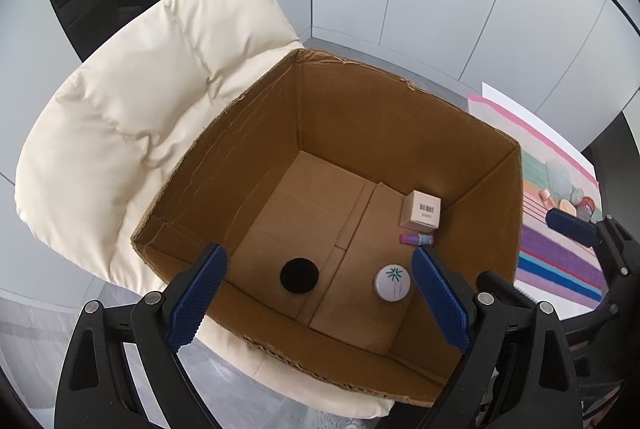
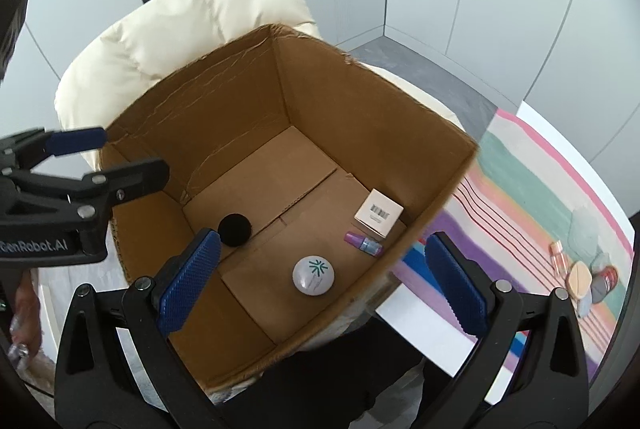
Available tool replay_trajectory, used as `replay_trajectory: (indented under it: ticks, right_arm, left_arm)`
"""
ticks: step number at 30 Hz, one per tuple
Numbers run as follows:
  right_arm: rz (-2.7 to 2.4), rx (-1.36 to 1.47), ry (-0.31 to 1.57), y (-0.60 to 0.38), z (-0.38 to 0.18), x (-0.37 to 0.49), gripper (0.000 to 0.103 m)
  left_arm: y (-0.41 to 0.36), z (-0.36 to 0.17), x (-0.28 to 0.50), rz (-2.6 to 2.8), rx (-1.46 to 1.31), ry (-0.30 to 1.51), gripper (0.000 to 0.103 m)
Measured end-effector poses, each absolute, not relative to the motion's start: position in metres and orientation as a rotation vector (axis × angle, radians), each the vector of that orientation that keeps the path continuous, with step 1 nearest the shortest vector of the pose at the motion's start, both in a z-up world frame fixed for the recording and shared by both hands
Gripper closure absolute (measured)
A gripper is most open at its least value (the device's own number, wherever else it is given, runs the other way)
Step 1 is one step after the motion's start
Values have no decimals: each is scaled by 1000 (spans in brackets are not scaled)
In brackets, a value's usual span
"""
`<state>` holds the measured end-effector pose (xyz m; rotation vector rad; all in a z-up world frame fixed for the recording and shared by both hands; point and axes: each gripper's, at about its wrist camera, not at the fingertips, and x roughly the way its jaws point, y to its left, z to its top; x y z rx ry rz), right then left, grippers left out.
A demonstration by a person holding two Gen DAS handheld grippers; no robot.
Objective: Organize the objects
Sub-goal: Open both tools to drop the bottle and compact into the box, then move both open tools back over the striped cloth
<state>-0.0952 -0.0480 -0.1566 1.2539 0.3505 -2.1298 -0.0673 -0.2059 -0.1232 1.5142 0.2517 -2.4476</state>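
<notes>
An open cardboard box (image 1: 400, 117) (image 2: 360, 101) rests on a cream chair. On its floor lie a black round puff (image 1: 299, 275) (image 2: 235, 229), a white round jar with a green logo (image 1: 392, 282) (image 2: 314, 275), a small purple bottle (image 1: 416, 239) (image 2: 364, 243) and a small beige carton with a barcode (image 1: 421, 211) (image 2: 379, 213). My left gripper (image 1: 320, 305) is open and empty above the box's near edge. My right gripper (image 2: 328, 285) is open and empty above the box's right side. The left gripper also shows in the right wrist view (image 2: 108, 153).
The cream padded chair (image 1: 132, 125) (image 2: 192, 13) holds the box. A striped cloth (image 1: 560, 253) (image 2: 532, 197) to the right carries several small cosmetics (image 1: 576, 201) (image 2: 588, 277). The right gripper's finger (image 1: 572, 227) shows over the cloth. Grey wall panels stand behind.
</notes>
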Motion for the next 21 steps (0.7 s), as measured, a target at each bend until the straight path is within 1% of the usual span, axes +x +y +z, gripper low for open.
replay_trajectory:
  ticks: [7, 16, 21]
  right_arm:
    - [-2179, 1257, 352, -24, -138, -85, 0]
    - [-2194, 1250, 338, 5, -121, -56, 0]
    - [-2188, 1253, 337, 17, -119, -35, 0]
  left_arm:
    - [-190, -119, -50, -2472, 1553, 266, 9]
    - [-160, -111, -21, -2501, 1537, 185, 9]
    - [-152, -112, 7, -2492, 1557, 203, 9]
